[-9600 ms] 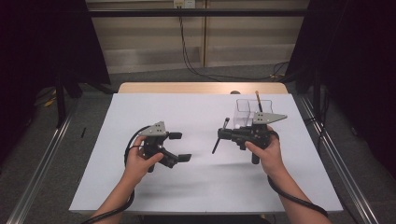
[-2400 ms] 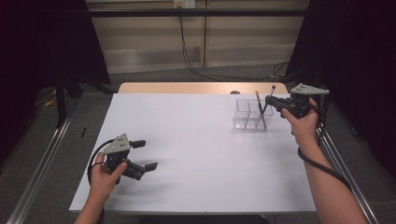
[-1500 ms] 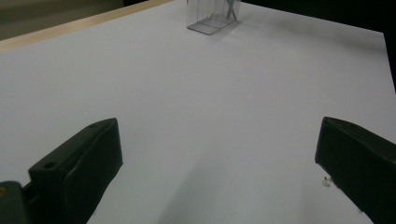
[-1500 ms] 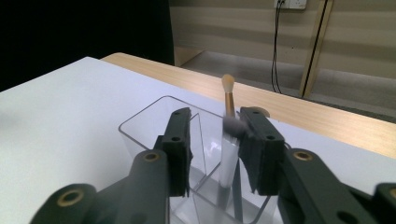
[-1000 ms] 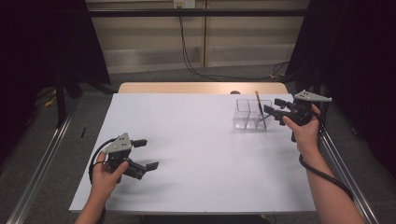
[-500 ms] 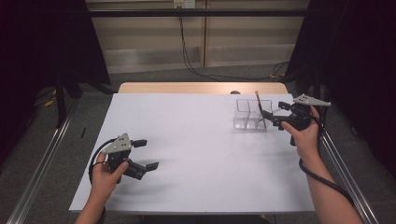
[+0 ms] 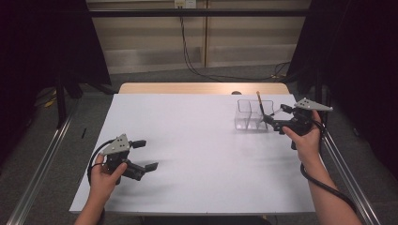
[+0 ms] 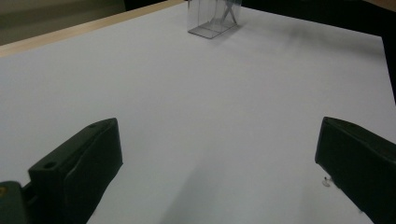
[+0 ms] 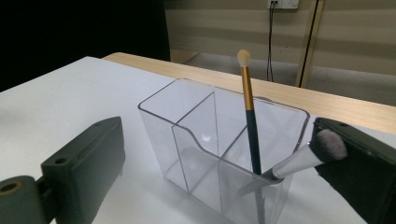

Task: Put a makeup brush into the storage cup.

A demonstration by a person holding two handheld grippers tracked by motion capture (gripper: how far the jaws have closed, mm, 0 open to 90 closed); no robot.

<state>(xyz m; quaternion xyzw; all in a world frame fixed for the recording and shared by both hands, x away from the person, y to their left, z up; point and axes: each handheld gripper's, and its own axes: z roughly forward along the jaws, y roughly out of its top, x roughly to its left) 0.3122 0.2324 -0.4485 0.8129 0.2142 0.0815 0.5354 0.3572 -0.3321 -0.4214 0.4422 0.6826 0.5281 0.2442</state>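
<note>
R gripper (image 7: 274, 118) at table's 2 o'clock, jaws spread, just been opening, nothing pinched. Clear organizer (image 9: 219, 144) just beyond jaw tips, on white table (image 7: 197, 154). Gold-handled brush (image 9: 250, 126) upright in compartment nearest gripper; silver-handled brush (image 9: 303, 156) leaning out toward 3 o'clock, bristles near jaw, contact unclear. L gripper (image 7: 143, 154) at 8 o'clock, jaws wide, empty, well apart from organizer.

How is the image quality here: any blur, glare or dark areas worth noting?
High view: evenly lit white table, dark surroundings, faint shadows under both hands. Left gripper view: soft overall, clear organizer cut off by the top edge. Right gripper view: organizer and brushes sharp, near jaws slightly blurred, no harsh glare.
</note>
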